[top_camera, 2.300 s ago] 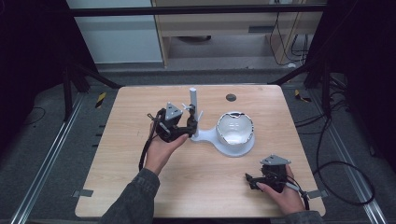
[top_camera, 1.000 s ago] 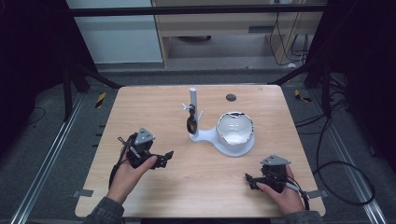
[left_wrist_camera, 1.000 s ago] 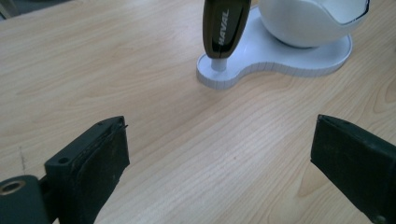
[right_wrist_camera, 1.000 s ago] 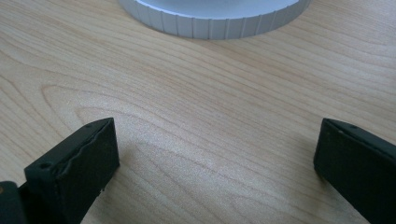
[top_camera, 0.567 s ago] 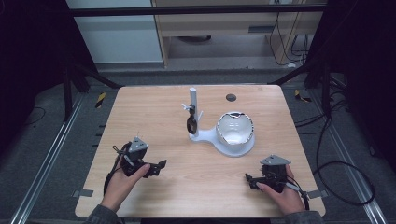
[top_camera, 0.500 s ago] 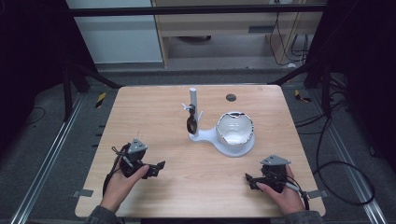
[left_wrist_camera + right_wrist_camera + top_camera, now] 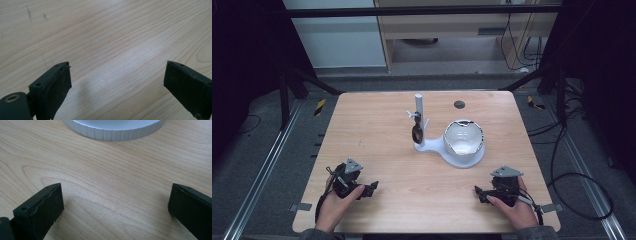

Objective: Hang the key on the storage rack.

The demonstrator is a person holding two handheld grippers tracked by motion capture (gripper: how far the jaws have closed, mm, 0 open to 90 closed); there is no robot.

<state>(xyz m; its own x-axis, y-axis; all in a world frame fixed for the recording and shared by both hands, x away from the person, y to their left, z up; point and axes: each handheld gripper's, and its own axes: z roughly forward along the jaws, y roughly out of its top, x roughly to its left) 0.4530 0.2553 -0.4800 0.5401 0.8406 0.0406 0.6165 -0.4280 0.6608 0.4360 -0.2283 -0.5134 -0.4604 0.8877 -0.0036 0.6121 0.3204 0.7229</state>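
Pale wood table [image 7: 377, 125], grey floor [image 7: 257, 150], dark room edges.

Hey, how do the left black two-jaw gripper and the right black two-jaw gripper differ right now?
The left black two-jaw gripper rests near the wooden table's front left corner; the right black two-jaw gripper near its front right. The left's jaws point right, the right's left. The right gripper's view catches the white ribbed stand base; the left's shows bare wood. Both are open and empty.

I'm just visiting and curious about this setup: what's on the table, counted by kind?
Grippers: 2, left and right, both open and empty.
White stands: 1, with a post and a bowl.
Dark things hung on the post: 1.
Dark discs on the table: 1.
Total: 5.
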